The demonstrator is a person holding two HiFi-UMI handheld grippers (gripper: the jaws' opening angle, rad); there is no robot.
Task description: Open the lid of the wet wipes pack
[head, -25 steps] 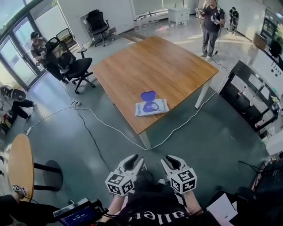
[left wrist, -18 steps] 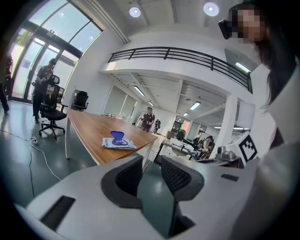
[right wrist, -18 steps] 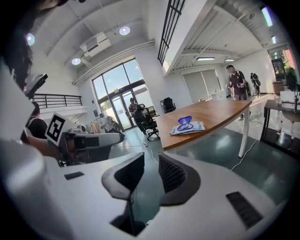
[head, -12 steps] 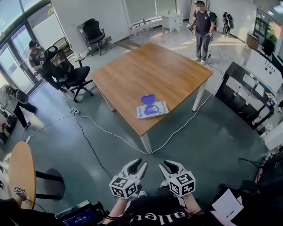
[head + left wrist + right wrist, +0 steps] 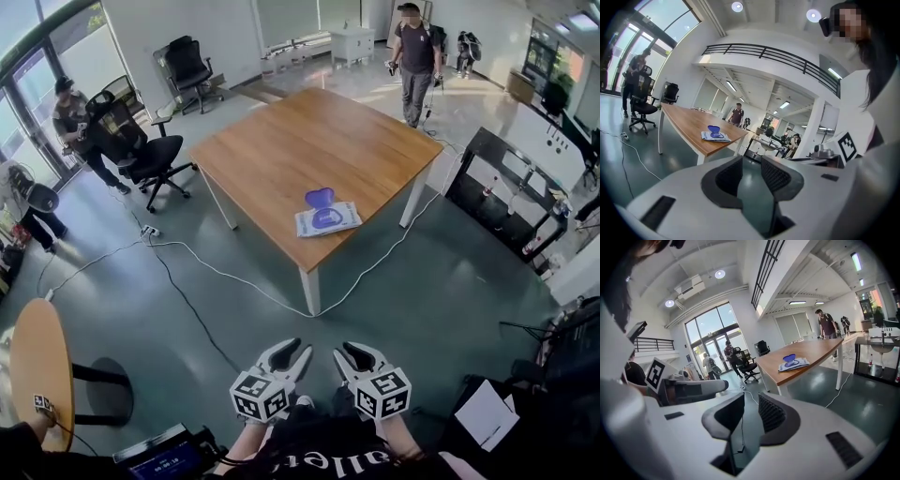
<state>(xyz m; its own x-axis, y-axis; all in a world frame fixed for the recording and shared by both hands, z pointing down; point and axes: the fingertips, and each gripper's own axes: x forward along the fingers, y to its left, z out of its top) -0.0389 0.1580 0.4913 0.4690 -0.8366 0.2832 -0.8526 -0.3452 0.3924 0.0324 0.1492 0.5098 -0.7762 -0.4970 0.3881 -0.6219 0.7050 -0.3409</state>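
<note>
The wet wipes pack lies flat near the front edge of the wooden table, with its blue lid flipped up and back. It is small and far off in the left gripper view and the right gripper view. Both grippers are held low against my body, well short of the table and over the floor. The left gripper is open with nothing between its jaws. So is the right gripper.
A white cable runs across the green floor between me and the table. A black office chair stands left of the table and a black rack to its right. A round wooden table is at my left. A person stands beyond the table.
The table and pack look slightly smaller and farther, as if I have stepped back. The person behind the table has walked left. Both grippers stay low and unchanged.
</note>
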